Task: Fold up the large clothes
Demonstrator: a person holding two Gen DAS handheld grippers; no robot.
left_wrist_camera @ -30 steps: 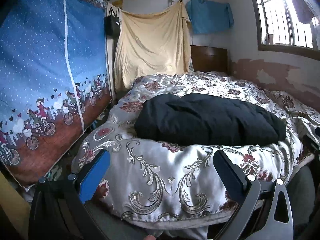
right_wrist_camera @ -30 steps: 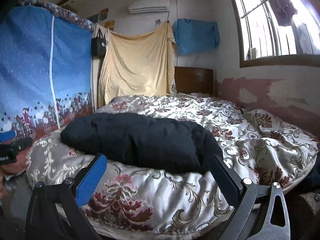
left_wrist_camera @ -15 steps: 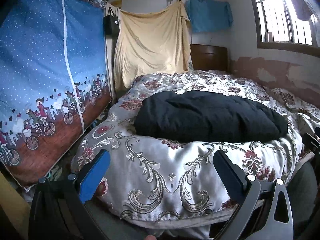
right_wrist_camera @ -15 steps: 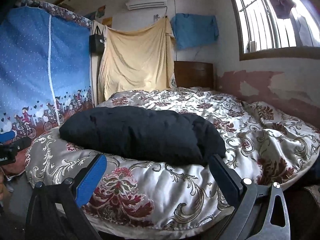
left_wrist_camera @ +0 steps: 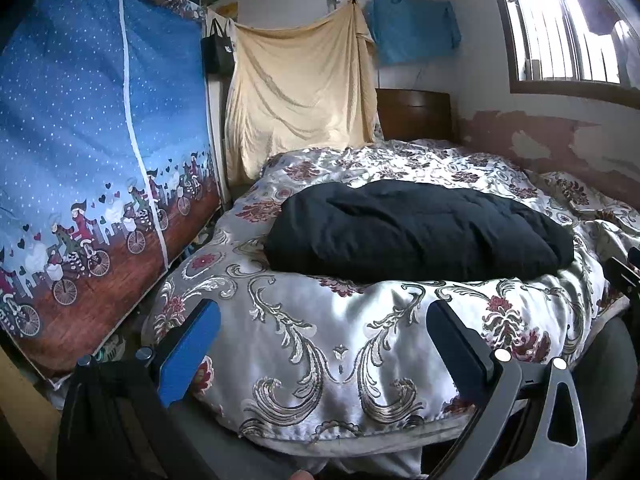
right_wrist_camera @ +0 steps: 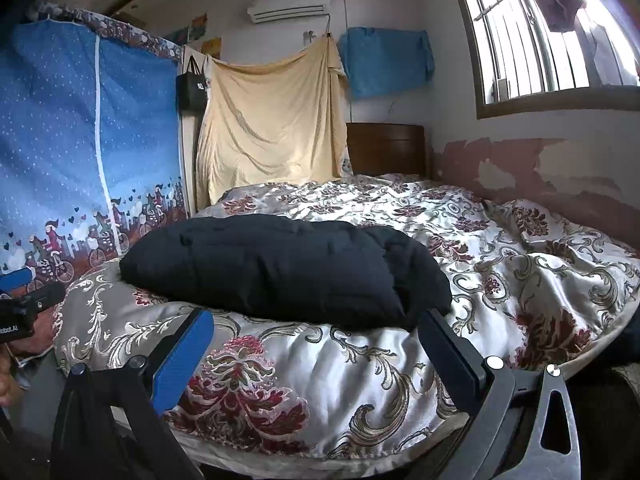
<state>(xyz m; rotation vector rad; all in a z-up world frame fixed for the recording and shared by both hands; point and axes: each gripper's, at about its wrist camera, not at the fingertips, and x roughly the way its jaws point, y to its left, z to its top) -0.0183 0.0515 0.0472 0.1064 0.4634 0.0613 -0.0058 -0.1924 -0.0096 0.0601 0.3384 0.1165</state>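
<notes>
Garment (left_wrist_camera: 416, 232): bundled dark on the bed (left_wrist_camera: 332, 344), awaiting folding.
Left claw (left_wrist_camera: 324, 344): released, empty, facing it.
Right claw (right_wrist_camera: 316, 352): likewise released.

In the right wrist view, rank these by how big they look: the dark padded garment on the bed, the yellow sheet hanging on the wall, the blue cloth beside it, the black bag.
1. Dark padded garment, though it lies nearest the camera.
2. Yellow sheet.
3. Blue cloth.
4. Black bag.
</notes>
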